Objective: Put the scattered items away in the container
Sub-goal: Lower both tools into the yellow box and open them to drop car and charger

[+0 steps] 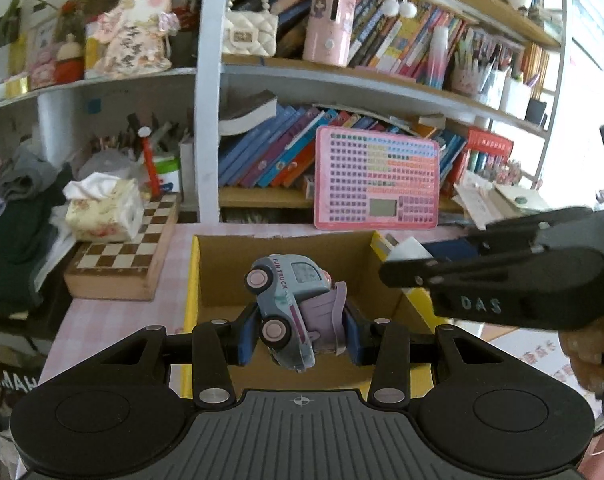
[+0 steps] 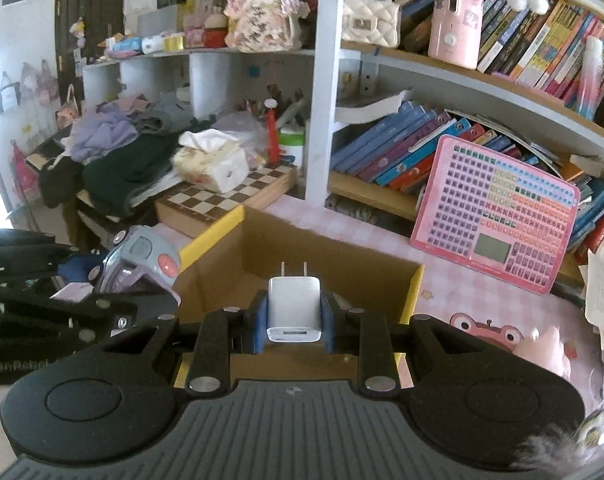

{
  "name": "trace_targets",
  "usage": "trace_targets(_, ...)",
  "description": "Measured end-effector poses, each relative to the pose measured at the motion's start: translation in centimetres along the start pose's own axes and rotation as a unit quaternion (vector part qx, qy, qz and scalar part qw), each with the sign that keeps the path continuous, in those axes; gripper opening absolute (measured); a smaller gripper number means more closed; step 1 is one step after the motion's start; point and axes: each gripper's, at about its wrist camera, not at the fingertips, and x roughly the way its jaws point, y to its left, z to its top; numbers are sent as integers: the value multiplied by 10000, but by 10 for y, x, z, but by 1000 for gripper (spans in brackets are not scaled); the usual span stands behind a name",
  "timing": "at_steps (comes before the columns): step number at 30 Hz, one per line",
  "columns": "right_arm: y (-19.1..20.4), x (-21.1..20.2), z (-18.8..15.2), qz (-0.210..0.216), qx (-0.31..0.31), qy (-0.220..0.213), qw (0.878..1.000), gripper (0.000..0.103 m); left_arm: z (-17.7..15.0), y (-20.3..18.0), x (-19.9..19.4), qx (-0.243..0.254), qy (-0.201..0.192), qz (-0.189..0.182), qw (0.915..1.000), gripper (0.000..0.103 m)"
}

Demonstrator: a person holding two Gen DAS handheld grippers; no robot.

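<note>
Left gripper [image 1: 300, 330]: matte black linkage arms, silver rivets, blue pads [image 1: 247, 334], ribbed grey base with crosshair mark, two round black discs at lower corners. Right gripper [image 2: 294, 314]: same build; "DAS" embossed on its side, right of frame.

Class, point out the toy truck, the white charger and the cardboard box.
toy truck [image 1: 288, 304]: left wrist view, its side panel.
white charger [image 2: 294, 302]: right wrist view, its top face.
cardboard box [image 2: 334, 256]: right wrist view, inner back wall.
</note>
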Motion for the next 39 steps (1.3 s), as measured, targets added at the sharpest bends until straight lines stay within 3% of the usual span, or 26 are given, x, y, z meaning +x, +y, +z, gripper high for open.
trace_targets(6,-15,53,28,281,47,213,9994,25,10,-2,51,41,576,-69,9983,41)
trace_targets(19,6,180,34,1085,38,1526,9823,25,-12,4,120,-86,1735,93,9847,41)
trace_targets(28,7,224,23,1089,23,2014,9734,25,-21,7,138,-248,2024,289,9786,41)
trace_targets(39,4,230,18,1237,73,2140,9689,25,-26,4,141,-210,2132,406,9759,44)
